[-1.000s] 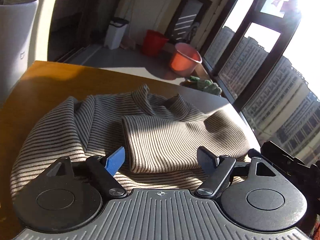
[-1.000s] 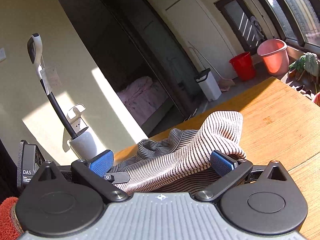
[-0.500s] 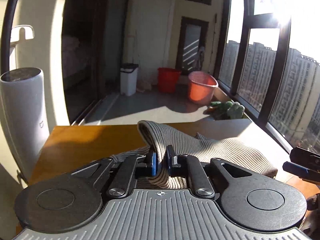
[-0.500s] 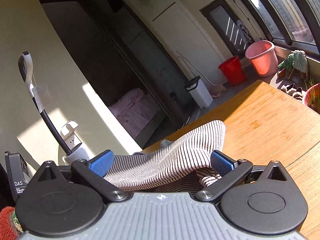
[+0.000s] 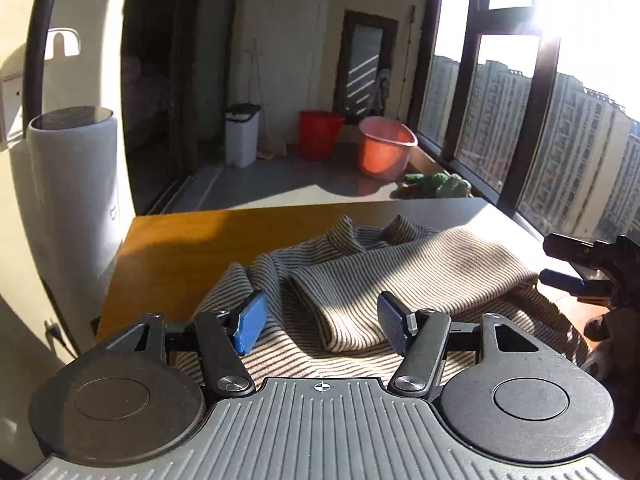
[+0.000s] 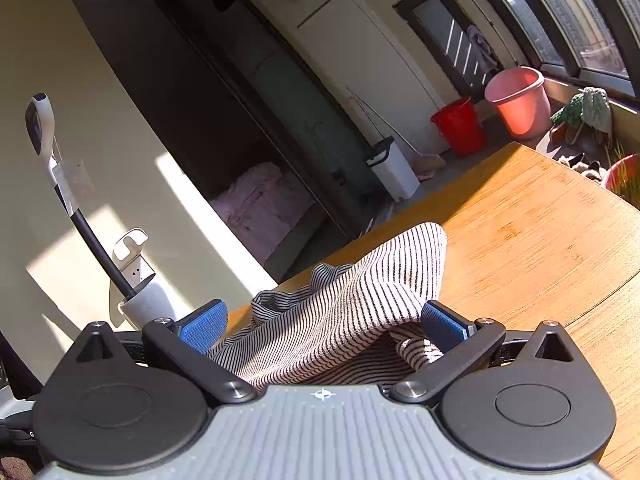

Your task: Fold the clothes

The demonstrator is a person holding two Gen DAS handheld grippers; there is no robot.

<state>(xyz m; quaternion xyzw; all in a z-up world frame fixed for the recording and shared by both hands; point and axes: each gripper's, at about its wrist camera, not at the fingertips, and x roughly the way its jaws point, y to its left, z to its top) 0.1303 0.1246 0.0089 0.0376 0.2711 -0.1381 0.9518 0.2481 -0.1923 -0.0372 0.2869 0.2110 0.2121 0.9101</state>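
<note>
Black-and-cream striped sweater [image 5: 360, 280]; honey-brown table [image 6: 540, 240]; blue-padded tongs [image 5: 320, 322].

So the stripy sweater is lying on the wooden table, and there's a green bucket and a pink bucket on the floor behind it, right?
Almost. The sweater does lie on the wooden table, and the pink bucket is on the floor behind it. But the other bucket is red, not green. The left wrist view shows both buckets side by side; the only green thing there is a plant.

Striped garment [image 5: 384, 280] on table [image 5: 192, 248], buckets [image 5: 384, 148] behind
</note>
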